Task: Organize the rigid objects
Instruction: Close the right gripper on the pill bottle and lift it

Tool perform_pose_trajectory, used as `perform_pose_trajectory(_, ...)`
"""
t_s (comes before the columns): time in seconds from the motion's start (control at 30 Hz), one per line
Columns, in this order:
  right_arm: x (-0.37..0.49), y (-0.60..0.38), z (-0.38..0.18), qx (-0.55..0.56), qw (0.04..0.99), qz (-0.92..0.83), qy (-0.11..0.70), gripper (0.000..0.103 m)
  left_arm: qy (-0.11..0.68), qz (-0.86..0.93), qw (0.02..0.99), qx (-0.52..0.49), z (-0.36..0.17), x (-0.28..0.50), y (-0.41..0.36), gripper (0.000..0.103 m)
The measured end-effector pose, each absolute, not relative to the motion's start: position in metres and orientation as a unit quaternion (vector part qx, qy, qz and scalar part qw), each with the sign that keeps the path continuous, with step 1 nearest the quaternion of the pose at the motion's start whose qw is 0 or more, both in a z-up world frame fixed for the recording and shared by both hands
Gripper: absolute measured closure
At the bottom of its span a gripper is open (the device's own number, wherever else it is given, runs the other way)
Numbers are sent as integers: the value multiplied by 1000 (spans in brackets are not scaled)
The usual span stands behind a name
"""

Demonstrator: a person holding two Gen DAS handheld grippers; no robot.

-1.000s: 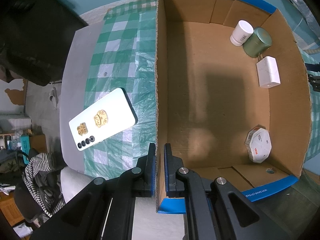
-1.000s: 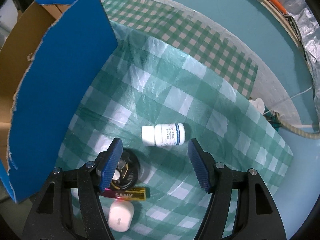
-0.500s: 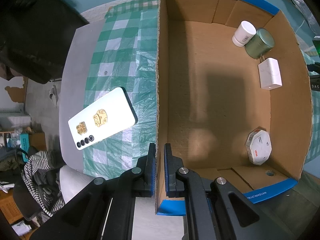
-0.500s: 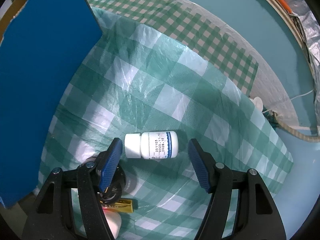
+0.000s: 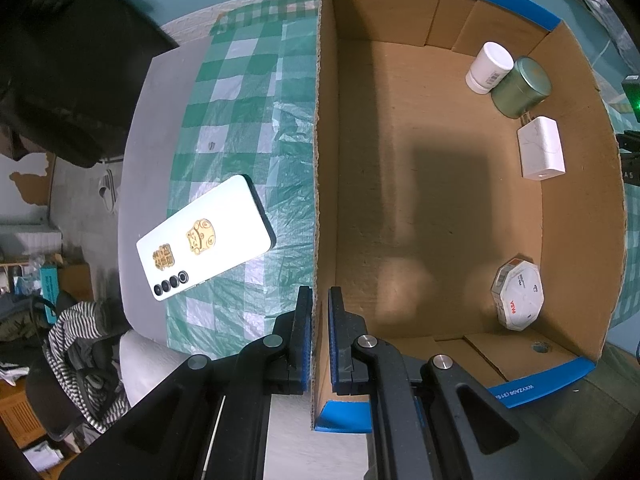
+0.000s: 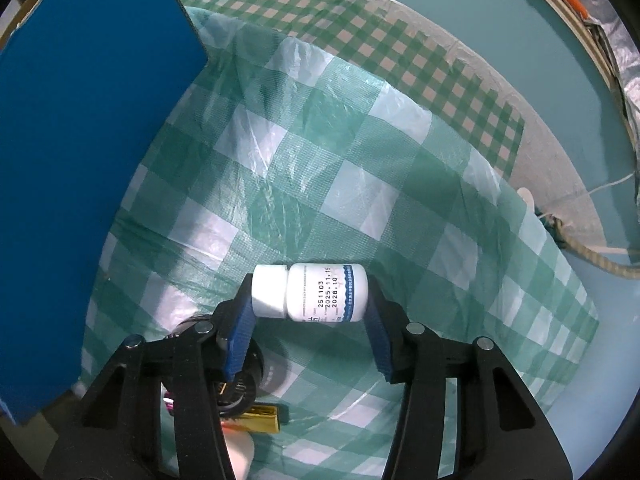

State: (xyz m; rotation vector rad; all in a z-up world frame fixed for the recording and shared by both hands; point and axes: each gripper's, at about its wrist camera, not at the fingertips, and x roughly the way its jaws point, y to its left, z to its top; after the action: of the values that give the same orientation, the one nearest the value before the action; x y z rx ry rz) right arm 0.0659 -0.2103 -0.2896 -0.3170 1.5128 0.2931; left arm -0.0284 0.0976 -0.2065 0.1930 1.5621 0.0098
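The left gripper has its jaws nearly together, pinched on the near wall of the cardboard box, one blue pad outside and one inside. The right gripper points down at the table, and its jaws are closing around a white pill bottle that lies on its side across the gap: the cap end meets the left pad and the base meets the right pad.

Inside the box, a white jar and a green tin stand touching in the far right corner, a white charger block lies just beside them along the right wall, and an octagonal white box sits near the right wall at the near end.

A green-and-white checked cloth covers the table. A white phone lies face down on it, left of the box, apart from its wall. Behind the right gripper's left finger, a black round object and a gold bar-shaped item rest on the cloth, partly hidden. The box's blue outer wall rises at the left of the right wrist view. Striped clothing lies on the floor beyond the table's edge.
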Motion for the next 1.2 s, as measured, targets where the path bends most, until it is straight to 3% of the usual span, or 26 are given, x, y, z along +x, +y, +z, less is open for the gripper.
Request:
perform_pose_trajectory(0.53,58,-201,-259,-115,719,133,672,53,700,-2,708,92,-204,-27,96,97)
perform_pose_trajectory(1.2,49,-164,-177,-100,757,172,622,53,698,-12,709,96,-203,-27,95,97)
